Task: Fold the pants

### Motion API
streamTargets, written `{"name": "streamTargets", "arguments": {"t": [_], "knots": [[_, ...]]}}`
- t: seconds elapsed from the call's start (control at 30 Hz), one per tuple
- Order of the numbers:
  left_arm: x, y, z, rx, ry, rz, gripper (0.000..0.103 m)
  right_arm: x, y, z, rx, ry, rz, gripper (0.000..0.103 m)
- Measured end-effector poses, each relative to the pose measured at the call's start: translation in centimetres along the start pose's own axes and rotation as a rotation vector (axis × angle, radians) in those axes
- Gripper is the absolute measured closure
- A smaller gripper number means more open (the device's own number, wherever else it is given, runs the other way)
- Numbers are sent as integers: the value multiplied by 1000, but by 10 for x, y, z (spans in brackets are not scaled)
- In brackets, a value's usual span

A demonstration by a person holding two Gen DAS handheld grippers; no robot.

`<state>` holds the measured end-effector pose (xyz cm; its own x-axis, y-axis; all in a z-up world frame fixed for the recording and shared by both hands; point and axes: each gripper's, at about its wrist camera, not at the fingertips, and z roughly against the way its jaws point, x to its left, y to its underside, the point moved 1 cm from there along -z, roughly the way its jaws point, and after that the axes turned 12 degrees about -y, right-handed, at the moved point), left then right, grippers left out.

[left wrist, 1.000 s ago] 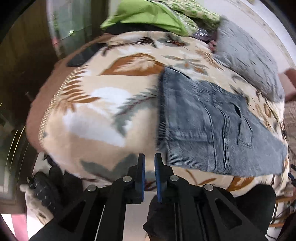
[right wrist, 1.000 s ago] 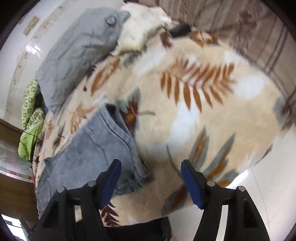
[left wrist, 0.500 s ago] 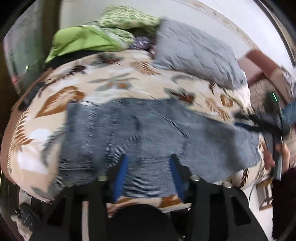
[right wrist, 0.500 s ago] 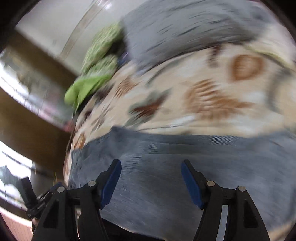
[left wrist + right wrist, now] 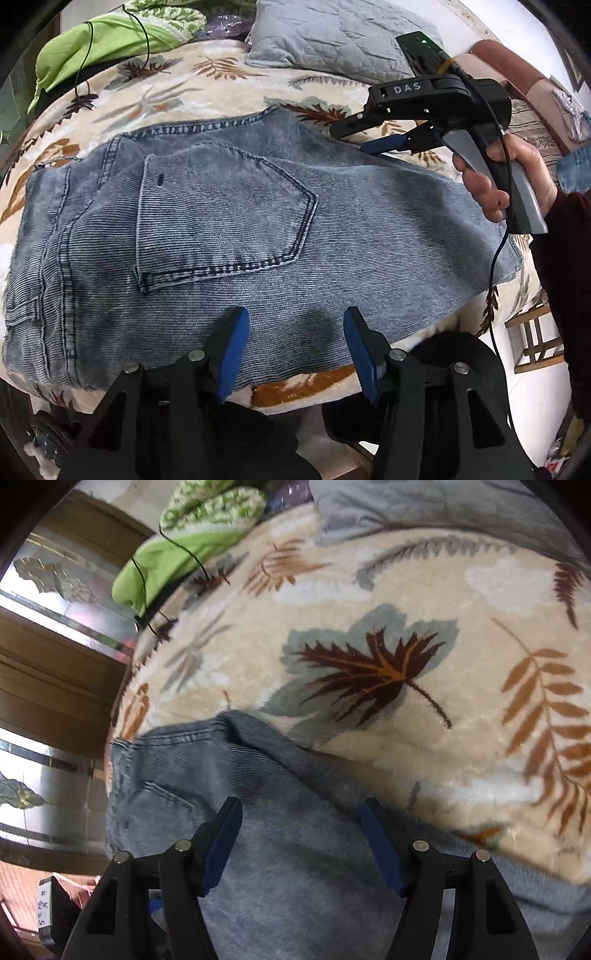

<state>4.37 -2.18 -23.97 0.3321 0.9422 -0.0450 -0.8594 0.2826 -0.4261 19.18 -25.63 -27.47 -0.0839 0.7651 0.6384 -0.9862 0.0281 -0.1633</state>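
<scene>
Blue-grey jeans (image 5: 221,221) lie folded lengthwise on a leaf-patterned blanket (image 5: 166,96), back pocket up and waistband to the left. My left gripper (image 5: 295,317) hovers open over the near edge of the jeans, nothing between its fingers. In the left wrist view a hand (image 5: 509,177) holds my right gripper (image 5: 349,139) at the far edge of the jeans, its jaws apart. From the right wrist view, that gripper (image 5: 301,806) stands open above the denim (image 5: 295,849) close to its far edge, gripping nothing.
A grey quilted pillow (image 5: 332,33) and a green cloth (image 5: 103,40) with a black cable lie at the bed's far side. Wooden panelling with glass (image 5: 55,664) lines the left. A wooden stool (image 5: 535,339) stands right of the bed.
My left gripper has gone from shut to open and swung from the blanket's edge over the jeans. My right gripper has swept from the jeans' end to their far edge, staying open.
</scene>
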Motion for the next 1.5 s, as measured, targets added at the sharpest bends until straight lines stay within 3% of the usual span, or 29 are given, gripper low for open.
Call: {"name": "streamTargets", "arguments": {"t": [0.2,0.27,0.43,0.47,0.53,0.6,0.87,1.0,1.13,1.3,1.43,1.5], "knots": [[4,-1,-9,12,20,10,49,0,-6,-16,100,-17,69,34],[6,-1,-11,15,24,13,49,4,-5,-17,140,-49,87,42],[5,4,-7,19,26,20,49,13,-1,-25,195,47,178,55],[5,2,-7,21,26,21,49,13,-2,-27,198,70,189,58],[6,2,-5,24,26,21,49,17,0,-28,198,144,232,76],[6,1,-5,27,25,23,49,24,4,-31,197,212,280,82],[9,-10,-8,38,15,44,49,54,22,-46,143,560,501,98],[15,-10,-9,31,2,51,49,38,7,-43,106,583,420,99],[21,-13,-19,42,0,57,49,24,-9,-39,45,497,297,99],[20,-12,-17,45,-8,35,49,6,-9,1,4,213,103,98],[13,-10,-19,42,-27,-4,49,-18,17,58,-86,86,-7,97],[8,-7,-18,32,-49,-27,48,-33,45,84,-133,71,-76,97]]}}
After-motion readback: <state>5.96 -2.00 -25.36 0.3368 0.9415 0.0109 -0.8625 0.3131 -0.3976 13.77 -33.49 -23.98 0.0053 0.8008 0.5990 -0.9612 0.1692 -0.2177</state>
